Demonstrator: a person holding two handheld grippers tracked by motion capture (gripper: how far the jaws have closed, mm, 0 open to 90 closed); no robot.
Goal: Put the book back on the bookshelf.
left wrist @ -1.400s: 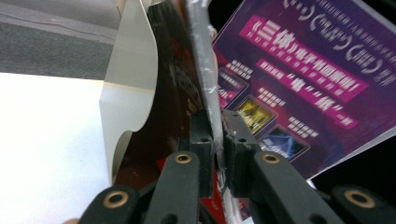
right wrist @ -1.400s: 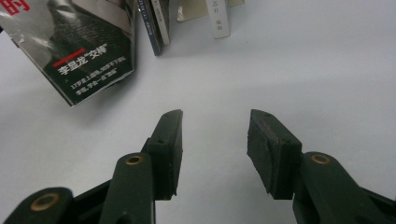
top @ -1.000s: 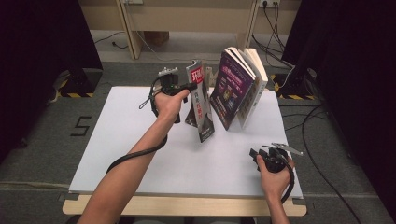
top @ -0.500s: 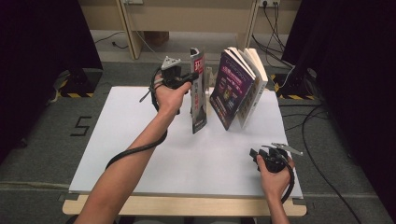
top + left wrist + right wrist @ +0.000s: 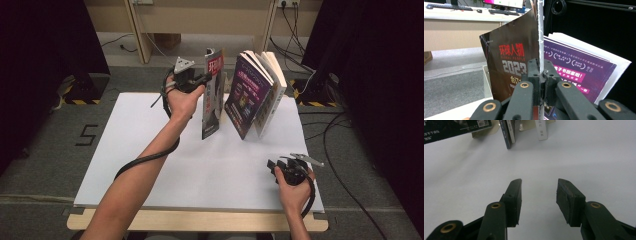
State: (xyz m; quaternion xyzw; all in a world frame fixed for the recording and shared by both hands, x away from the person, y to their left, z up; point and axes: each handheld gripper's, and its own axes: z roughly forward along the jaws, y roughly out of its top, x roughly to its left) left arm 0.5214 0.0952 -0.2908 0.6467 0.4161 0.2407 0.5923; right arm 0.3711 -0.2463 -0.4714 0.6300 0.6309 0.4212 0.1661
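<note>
The thin dark-covered magazine with red title lettering [image 5: 212,95] now hangs nearly upright, where a second ago it tilted, just left of the purple-covered books [image 5: 250,92] leaning at the far side of the white bench [image 5: 150,165]. The left gripper [image 5: 202,79] has its fingers [image 5: 534,75] clamped on the magazine's edge. That puts it ready, I judge, to stand beside them. The right gripper [image 5: 280,167] rests near right, fingers [image 5: 514,195] apart, empty.

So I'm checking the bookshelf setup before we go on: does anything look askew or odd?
Yes. The purple book and the books behind it lean to one side rather than standing upright. The magazine is pinched at its edge in the left gripper, its lower corner near the white table. Nothing looks spilled or torn.
</note>
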